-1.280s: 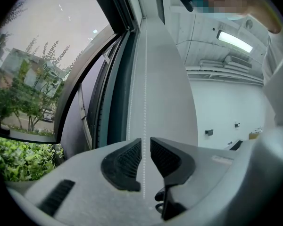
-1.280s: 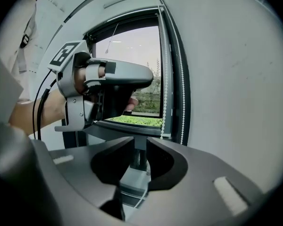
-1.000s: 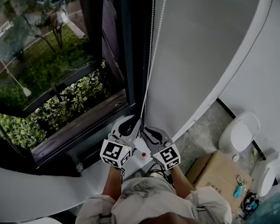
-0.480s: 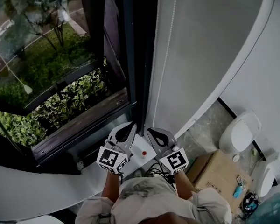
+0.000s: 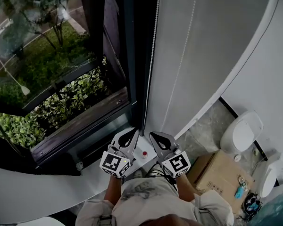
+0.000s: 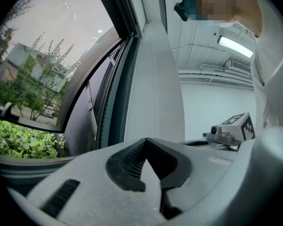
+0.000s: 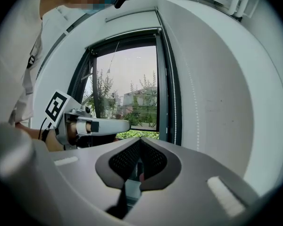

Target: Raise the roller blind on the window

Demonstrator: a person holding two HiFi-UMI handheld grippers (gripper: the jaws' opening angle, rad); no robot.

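Both jaws clenched on nothing, low by the blind (image 5: pixel 217 55).
The left gripper (image 5: pixel 133 132) and right gripper (image 5: pixel 154 136) sit side by side at the blind's foot; its chain (image 5: pixel 153 55) hangs above them (touching neither).

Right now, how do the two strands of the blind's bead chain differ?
The left strand hangs nearly straight, close along the dark window frame. The right strand slants across the grey wall, well apart from that frame. Both hang free: the left gripper and right gripper sit below, shut on nothing.
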